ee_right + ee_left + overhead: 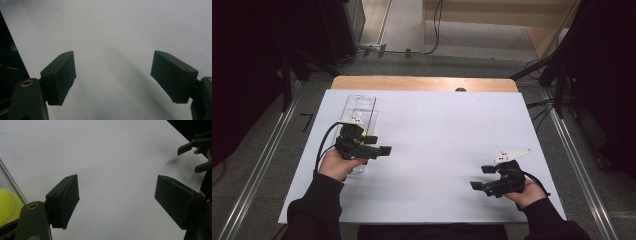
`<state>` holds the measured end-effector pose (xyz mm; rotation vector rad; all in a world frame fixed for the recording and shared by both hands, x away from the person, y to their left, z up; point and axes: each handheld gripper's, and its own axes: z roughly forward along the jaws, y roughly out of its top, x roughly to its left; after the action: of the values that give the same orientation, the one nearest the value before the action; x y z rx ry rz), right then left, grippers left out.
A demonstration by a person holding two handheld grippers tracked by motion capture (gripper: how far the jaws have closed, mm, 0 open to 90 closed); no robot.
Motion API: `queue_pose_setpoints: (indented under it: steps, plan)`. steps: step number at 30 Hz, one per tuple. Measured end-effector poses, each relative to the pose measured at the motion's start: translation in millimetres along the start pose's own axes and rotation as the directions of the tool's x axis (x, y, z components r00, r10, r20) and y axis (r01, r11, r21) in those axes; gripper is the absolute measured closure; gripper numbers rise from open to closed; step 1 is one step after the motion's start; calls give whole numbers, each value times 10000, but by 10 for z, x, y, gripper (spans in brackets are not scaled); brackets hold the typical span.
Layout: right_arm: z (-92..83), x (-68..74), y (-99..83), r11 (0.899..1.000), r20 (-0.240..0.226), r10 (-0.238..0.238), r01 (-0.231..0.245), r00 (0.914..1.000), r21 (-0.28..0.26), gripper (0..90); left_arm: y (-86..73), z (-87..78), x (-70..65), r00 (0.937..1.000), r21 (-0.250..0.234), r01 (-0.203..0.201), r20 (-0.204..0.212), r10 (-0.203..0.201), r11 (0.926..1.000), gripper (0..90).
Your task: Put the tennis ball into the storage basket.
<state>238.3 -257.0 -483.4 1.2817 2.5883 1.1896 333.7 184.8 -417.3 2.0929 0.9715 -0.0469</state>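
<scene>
Tennis ball (6, 203) in clear case (360, 111), left of left gripper (116, 200) fingers.

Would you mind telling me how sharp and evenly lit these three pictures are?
High view: white table bright, surroundings dark, both grippers fairly sharp. Left gripper view: soft, a blurred yellow ball at the edge. Right gripper view: hazy, with faint shadows on the table.
</scene>
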Motion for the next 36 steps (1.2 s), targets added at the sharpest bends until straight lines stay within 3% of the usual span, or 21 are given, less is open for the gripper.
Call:
queue_pose_setpoints:
  steps: [14, 36]
  plan:
    - [-1, 1, -1, 10000, 14, 2, -2, 10000, 5, 181, -137, 18, -60, 9996, -216, -269, 66, 270, 9994, 203]
    - [7, -1, -7, 10000, 9, -20, 20, 10000, 55, 181, -342, 114, -166, 9973, 92, -729, -120, 730, 9973, 204]
